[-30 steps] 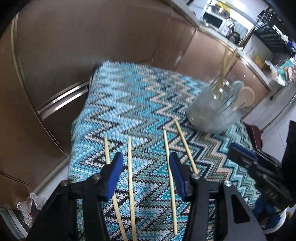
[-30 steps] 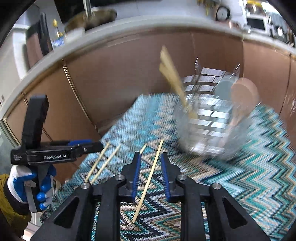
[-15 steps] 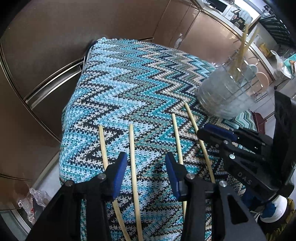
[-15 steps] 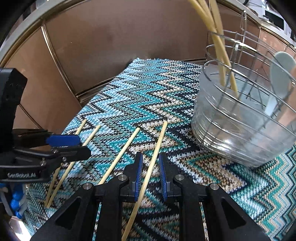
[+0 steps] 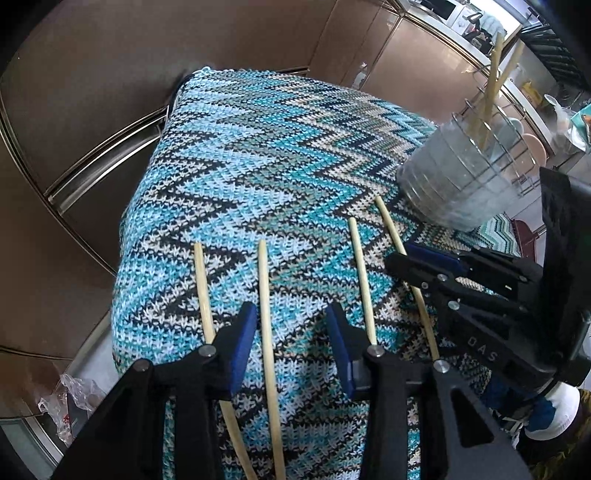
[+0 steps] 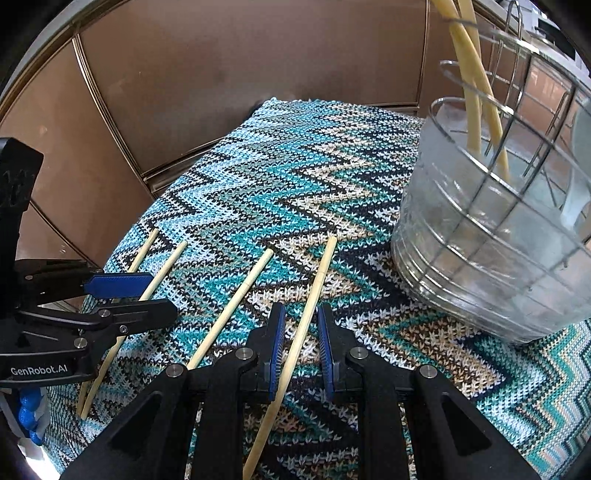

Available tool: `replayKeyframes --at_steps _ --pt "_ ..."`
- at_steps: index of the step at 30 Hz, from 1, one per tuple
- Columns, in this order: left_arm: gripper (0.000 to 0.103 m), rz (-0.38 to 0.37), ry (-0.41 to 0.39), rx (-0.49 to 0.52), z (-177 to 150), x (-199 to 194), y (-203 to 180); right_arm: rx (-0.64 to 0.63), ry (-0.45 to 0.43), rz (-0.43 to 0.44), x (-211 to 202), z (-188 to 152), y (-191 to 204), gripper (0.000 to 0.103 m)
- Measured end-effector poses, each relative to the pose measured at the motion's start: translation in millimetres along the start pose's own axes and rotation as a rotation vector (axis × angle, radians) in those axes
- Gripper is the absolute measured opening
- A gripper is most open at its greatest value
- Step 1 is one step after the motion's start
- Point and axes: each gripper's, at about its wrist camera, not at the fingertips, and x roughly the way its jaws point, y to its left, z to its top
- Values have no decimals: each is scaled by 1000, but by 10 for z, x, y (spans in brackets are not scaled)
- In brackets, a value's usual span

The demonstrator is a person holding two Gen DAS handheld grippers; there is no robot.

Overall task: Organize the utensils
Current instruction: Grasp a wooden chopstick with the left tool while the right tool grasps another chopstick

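Note:
Several pale wooden chopsticks lie side by side on a blue zigzag knitted cloth (image 5: 258, 177). My left gripper (image 5: 291, 332) is open and straddles the second chopstick from the left (image 5: 266, 317). My right gripper (image 6: 299, 339) is open with a narrow gap around the rightmost chopstick (image 6: 310, 302), jaws not touching it. It also shows in the left wrist view (image 5: 424, 258). A wire utensil holder with a clear liner (image 6: 498, 236) stands at the right and holds two chopsticks (image 6: 476, 92) and a pale spoon (image 6: 580, 184).
Brown cabinet panels (image 6: 221, 74) with metal trim surround the cloth-covered surface. The cloth's left edge (image 5: 122, 295) drops toward the floor, where a plastic bag (image 5: 70, 402) lies. A kitchen counter with appliances (image 5: 461, 18) is in the far background.
Both grippers have moved down and forward over the chopsticks. The right gripper now sits lower around the rightmost chopstick. The holder looms closer in the right wrist view.

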Motion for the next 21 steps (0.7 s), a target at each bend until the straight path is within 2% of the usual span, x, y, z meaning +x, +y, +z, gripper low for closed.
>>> replayKeyframes --at_steps 21 --pt "35 31 -14 27 -14 12 -50 -4 5 -6 38 33 20 18"
